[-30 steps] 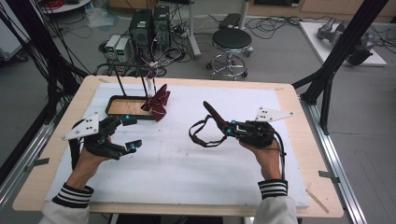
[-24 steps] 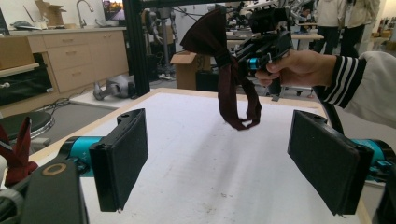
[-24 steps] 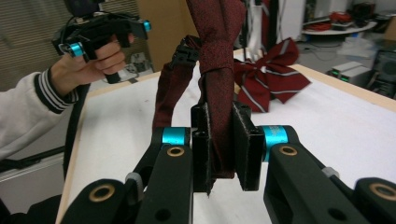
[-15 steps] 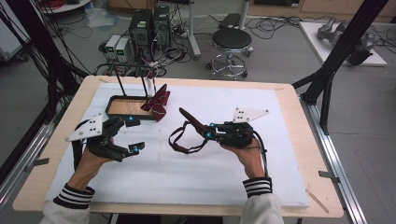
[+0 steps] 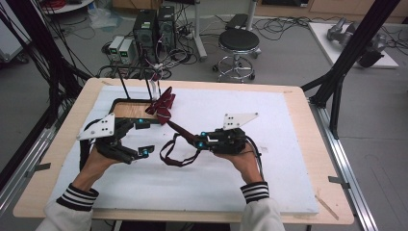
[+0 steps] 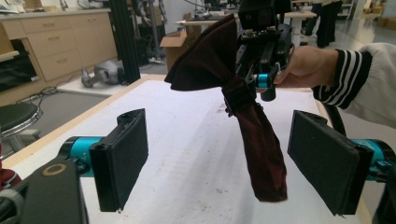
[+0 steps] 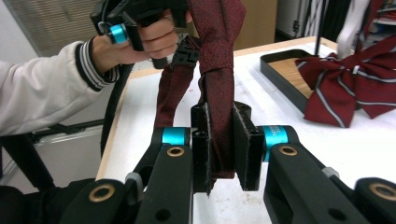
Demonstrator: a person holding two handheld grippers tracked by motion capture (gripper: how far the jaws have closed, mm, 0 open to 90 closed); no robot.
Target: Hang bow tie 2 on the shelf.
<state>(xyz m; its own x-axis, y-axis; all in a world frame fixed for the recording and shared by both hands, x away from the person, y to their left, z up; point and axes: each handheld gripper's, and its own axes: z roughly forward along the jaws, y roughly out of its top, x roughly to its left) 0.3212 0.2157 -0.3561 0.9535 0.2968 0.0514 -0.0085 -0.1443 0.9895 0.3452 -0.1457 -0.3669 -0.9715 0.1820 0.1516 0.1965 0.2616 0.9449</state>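
Your right tool [image 5: 188, 138] is clamped tight on a dark red bow tie [image 7: 217, 88]: in the right gripper view the two black pads pinch the fabric between them, with the cloth rising out of the jaws and a black clasp [image 7: 186, 56] on its strap showing just behind. In the high view that bow tie [image 5: 178, 128] sticks out from the tool tips toward the tray, while its dark strap [image 5: 175, 155] hangs in a loop below, down to the white mat [image 5: 240, 178] covering the surface [image 5: 308, 125]. The tie is held above the mat, near the middle of the surface and slightly left of centre.

Your left tool [image 5: 142, 137] stands wide open with nothing between its pads. In the left gripper view the held bow tie [image 6: 233, 93] hangs in front of the open jaws, its lower end [image 6: 266, 172] dangling nearer the right-hand pad without touching either one. Your right hand [image 6: 306, 65] shows behind it, gripping the other tool.

At the far left of the mat sits a black-rimmed tray [image 5: 117, 102] with a wooden floor. A second bow tie [image 5: 162, 103], red with pale stripes, lies over the tray's right edge; the right gripper view shows this striped tie [image 7: 345, 88] resting partly on the tray rim [image 7: 280, 70] and partly on the mat, well apart from the one you hold.
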